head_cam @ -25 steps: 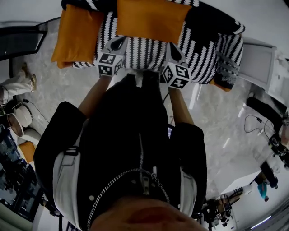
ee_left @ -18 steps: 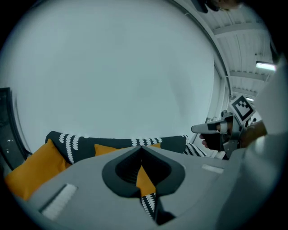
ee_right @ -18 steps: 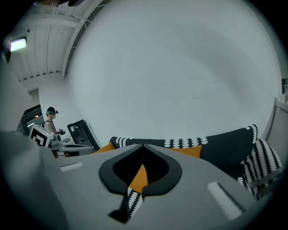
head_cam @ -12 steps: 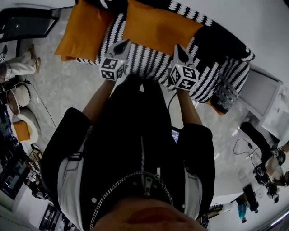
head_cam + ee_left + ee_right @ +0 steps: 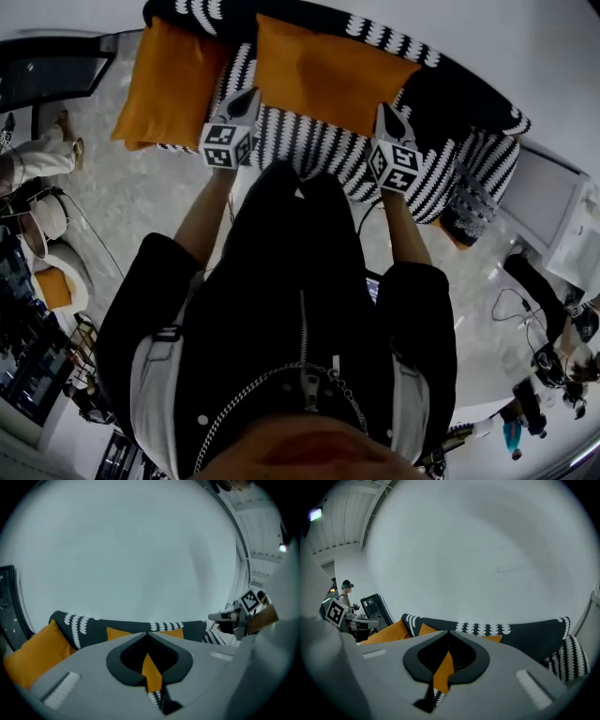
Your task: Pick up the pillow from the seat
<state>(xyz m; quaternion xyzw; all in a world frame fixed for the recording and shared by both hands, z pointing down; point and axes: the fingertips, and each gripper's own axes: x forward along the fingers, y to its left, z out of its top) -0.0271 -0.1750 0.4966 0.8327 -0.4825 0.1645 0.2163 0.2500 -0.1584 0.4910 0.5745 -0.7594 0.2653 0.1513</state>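
Pillow (image 5: 328,70), orange, rests on the striped seat (image 5: 305,136) ahead of left claw (image 5: 249,96) and right claw (image 5: 387,114), both pinched closed, empty.

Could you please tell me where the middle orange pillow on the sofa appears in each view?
Head view: the middle orange pillow sits top centre, against the backrest.
Left gripper view: low centre, an orange strip under the backrest.
Right gripper view: low centre likewise, slightly left.
Shared landmark: the black backrest with white markings.
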